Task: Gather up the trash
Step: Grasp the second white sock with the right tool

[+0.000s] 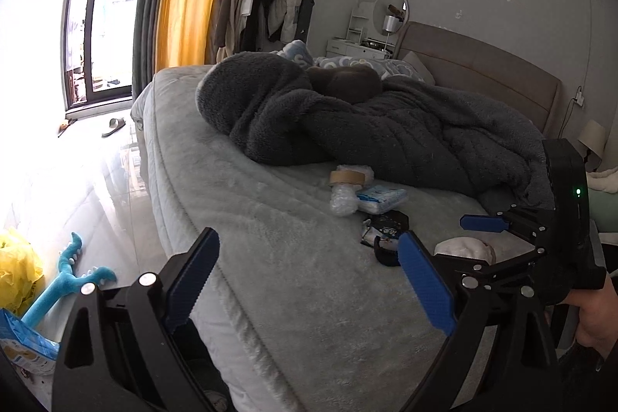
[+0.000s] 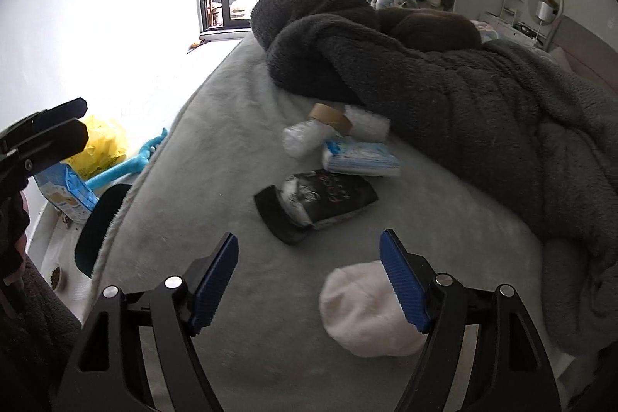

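Note:
Litter lies on the grey bed (image 2: 216, 126): a cardboard roll (image 2: 328, 114) with clear bubble wrap (image 2: 301, 141), a blue and white tissue pack (image 2: 363, 161), a torn black packet (image 2: 328, 199) and a white fuzzy sock (image 2: 359, 311). My right gripper (image 2: 309, 246) hovers open over the bed just short of the black packet. Its right finger overlaps the sock's edge, and nothing is between the pads. My left gripper (image 1: 309, 246) is open and empty above the bed's near edge, with the same litter ahead of it: the black packet (image 1: 386, 224) and tissue pack (image 1: 382, 199).
A dark grey blanket (image 2: 444, 95) is heaped behind the litter. On the floor to the left are a yellow bag (image 1: 17, 269), a blue toy (image 1: 69, 280), a blue package (image 2: 65, 192), a dark chair seat (image 2: 100, 226) and a slipper (image 1: 114, 126).

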Action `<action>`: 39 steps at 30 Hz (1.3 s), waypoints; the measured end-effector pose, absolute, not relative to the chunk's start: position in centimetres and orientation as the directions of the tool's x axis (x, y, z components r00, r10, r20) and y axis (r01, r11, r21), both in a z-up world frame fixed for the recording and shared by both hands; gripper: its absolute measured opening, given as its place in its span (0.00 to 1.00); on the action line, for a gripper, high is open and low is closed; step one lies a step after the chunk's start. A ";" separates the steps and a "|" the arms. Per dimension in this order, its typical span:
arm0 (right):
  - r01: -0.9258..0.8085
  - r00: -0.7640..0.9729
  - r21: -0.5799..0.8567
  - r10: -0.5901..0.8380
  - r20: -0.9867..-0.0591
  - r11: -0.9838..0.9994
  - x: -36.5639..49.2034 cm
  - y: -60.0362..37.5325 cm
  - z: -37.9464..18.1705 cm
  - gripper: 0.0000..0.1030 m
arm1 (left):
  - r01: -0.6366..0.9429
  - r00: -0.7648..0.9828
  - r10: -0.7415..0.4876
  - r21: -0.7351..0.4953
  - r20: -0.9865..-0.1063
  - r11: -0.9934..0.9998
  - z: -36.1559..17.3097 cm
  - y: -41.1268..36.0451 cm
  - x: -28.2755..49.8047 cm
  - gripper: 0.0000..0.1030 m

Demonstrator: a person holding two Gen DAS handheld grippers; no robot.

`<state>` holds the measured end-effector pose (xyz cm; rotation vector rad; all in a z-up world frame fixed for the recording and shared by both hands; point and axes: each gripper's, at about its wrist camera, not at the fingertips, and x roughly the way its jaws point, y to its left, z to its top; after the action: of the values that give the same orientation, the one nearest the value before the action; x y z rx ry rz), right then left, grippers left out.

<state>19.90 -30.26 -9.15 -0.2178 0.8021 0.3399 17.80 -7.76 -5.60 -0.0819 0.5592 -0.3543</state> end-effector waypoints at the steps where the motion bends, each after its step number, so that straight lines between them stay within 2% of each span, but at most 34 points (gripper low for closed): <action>1: -0.378 0.649 -0.084 0.199 -0.734 0.922 19.8 -30.5 -9.2 0.74 | 0.310 0.785 -0.356 -0.176 -0.507 0.934 -5.7 -8.0 17.9 0.92; 15: -0.433 0.635 -0.233 0.112 -0.764 0.871 19.4 -31.7 -11.3 0.74 | 0.344 0.746 -0.386 -0.182 -0.543 0.921 -7.4 -12.0 19.6 0.92; 17: -0.437 0.637 -0.278 0.076 -0.767 0.856 19.4 -31.6 -11.9 0.67 | 0.353 0.739 -0.390 -0.178 -0.549 0.919 -7.7 -12.6 19.8 0.92; 18: -0.439 0.635 -0.290 0.065 -0.770 0.850 19.4 -31.7 -12.1 0.56 | 0.357 0.736 -0.392 -0.176 -0.552 0.917 -7.8 -12.9 19.9 0.92; 19: -0.439 0.634 -0.295 0.060 -0.771 0.849 19.5 -31.8 -12.3 0.54 | 0.361 0.734 -0.393 -0.172 -0.554 0.917 -7.9 -13.3 20.1 0.92; 22: -0.438 0.636 -0.272 0.082 -0.767 0.857 19.8 -32.4 -12.0 0.43 | 0.371 0.733 -0.393 -0.158 -0.556 0.915 -8.2 -14.3 20.3 0.92; 27: -0.433 0.634 -0.217 0.124 -0.764 0.875 20.0 -33.2 -11.4 0.37 | 0.382 0.731 -0.389 -0.137 -0.561 0.914 -8.7 -15.6 20.7 0.92; 39: -0.398 0.631 0.009 0.281 -0.723 0.917 20.6 -36.1 -9.0 0.36 | 0.393 0.721 -0.342 -0.050 -0.603 0.918 -11.3 -18.5 21.9 0.92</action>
<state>20.57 -36.06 -8.99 -0.1571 0.7991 0.3900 21.93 -18.54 -11.27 0.0836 0.6486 -0.4067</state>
